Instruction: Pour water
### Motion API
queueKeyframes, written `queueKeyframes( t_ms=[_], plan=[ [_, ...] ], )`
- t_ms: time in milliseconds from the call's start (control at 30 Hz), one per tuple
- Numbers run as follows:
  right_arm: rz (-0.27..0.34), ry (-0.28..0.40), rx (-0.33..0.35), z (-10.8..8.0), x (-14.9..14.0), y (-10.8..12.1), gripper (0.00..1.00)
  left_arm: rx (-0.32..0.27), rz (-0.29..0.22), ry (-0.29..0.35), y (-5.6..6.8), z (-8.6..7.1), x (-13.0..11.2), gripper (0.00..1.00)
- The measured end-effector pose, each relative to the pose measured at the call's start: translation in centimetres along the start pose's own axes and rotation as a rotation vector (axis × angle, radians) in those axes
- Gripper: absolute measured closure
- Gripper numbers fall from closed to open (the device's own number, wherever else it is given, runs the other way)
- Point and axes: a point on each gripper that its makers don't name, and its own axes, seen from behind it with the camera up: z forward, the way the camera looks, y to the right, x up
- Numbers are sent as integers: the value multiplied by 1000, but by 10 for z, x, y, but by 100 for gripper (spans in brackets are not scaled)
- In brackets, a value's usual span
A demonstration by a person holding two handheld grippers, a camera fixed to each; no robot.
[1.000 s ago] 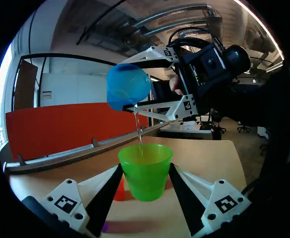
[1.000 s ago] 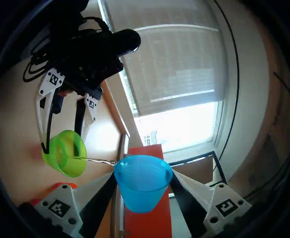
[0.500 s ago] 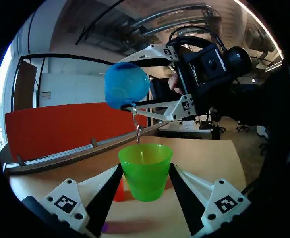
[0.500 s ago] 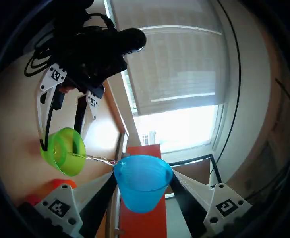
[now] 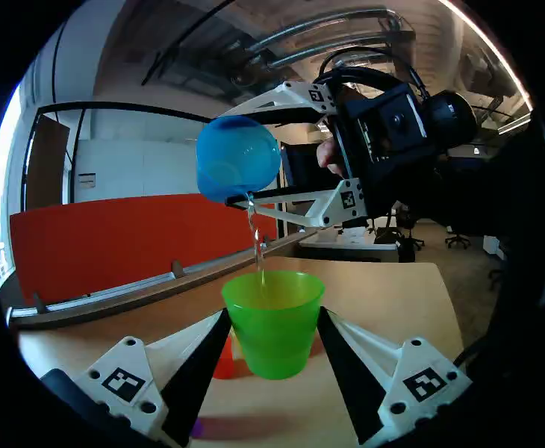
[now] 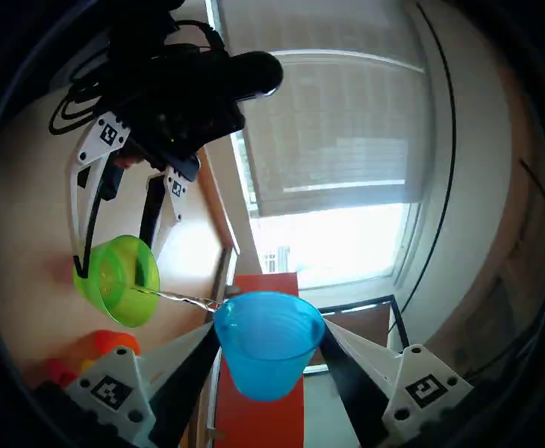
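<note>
The wooden table (image 5: pixel 392 287) lies below. Over it the left gripper (image 5: pixel 274 319) holds the green plastic cup (image 5: pixel 274 343) upright, both fingers pressing on its sides. The right gripper (image 6: pixel 269 330) clamps the blue cup (image 6: pixel 269 362), tilted above the green one. A thin water stream (image 5: pixel 255 239) falls in. The cups look light, thin and slippery; a mid-wall grip seems safest.

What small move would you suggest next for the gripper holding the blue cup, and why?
Probably have the right gripper tip the blue cup slightly further: a thin water stream falls from its rim into the green cup in the left gripper, so aim looks right.
</note>
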Motion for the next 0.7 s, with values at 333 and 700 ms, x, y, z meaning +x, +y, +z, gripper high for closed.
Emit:
queueKeyframes(
  t_ms=[333, 700],
  plan=[
    [-25, -2, -6, -1, 6, 0, 8, 1, 0, 1, 0, -1, 0, 17],
    [-58, -2, -12, -5, 16, 1, 8, 0, 0, 3, 2, -1, 0, 17]
  ],
)
